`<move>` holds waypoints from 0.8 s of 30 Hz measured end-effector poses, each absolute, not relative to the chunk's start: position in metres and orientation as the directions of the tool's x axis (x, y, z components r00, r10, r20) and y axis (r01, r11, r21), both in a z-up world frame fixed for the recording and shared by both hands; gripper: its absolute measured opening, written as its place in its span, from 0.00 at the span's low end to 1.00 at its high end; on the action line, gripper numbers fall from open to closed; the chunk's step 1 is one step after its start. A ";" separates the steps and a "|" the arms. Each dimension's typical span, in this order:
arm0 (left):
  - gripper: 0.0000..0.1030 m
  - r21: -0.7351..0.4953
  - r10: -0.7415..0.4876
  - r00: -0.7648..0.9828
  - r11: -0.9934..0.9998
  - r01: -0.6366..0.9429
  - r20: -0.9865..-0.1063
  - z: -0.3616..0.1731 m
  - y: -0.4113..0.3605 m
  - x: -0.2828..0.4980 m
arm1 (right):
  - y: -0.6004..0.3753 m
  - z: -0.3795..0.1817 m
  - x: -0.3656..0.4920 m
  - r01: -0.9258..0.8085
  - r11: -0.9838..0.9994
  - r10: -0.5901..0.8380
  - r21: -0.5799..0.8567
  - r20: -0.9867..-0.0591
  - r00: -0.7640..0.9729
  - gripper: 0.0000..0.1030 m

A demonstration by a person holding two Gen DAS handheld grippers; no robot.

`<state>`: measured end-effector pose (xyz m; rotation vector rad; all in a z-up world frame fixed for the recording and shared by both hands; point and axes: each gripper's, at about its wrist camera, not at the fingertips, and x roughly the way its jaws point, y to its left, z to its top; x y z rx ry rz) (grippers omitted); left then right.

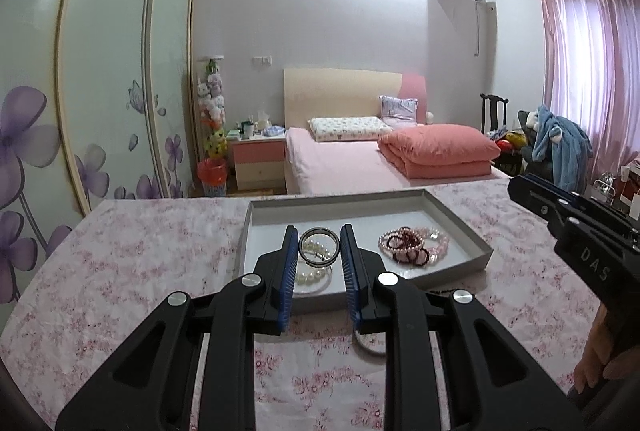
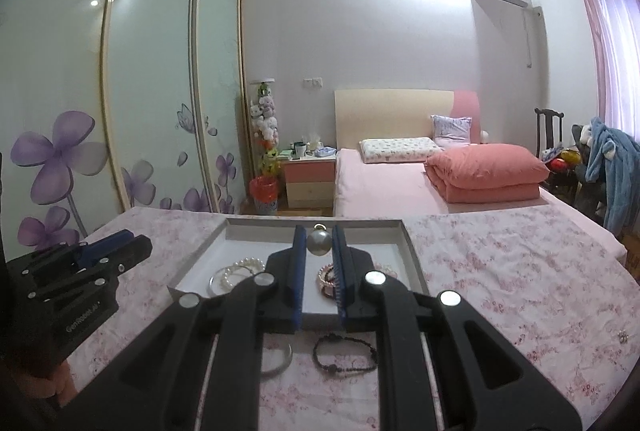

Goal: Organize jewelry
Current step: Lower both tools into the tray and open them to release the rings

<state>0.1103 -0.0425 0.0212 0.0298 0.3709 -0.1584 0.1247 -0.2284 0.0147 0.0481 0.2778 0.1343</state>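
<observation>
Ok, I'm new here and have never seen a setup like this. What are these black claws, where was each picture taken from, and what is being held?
There is no robot here. A person holds a two-finger gripper in each hand, and each gripper has a wide-angle camera looking along its fingers. One picture is from the left gripper and the other from the right gripper. Each view also shows the other gripper at its edge.

They are held over a flowered cloth in a bedroom. On it sits a grey tray holding a pearl bracelet and pink and dark red bead bracelets. A dark bead bracelet and a silver bangle lie on the cloth in front of the tray.

The left gripper pinches a dark metal ring. The right gripper pinches a silvery ball with a small loop on top.
</observation>
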 end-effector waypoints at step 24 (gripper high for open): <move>0.22 -0.002 -0.119 0.939 0.992 0.125 -0.324 0.033 -0.043 0.129 | -0.231 0.033 0.147 -0.105 0.991 0.122 0.084 -0.221 0.968 0.13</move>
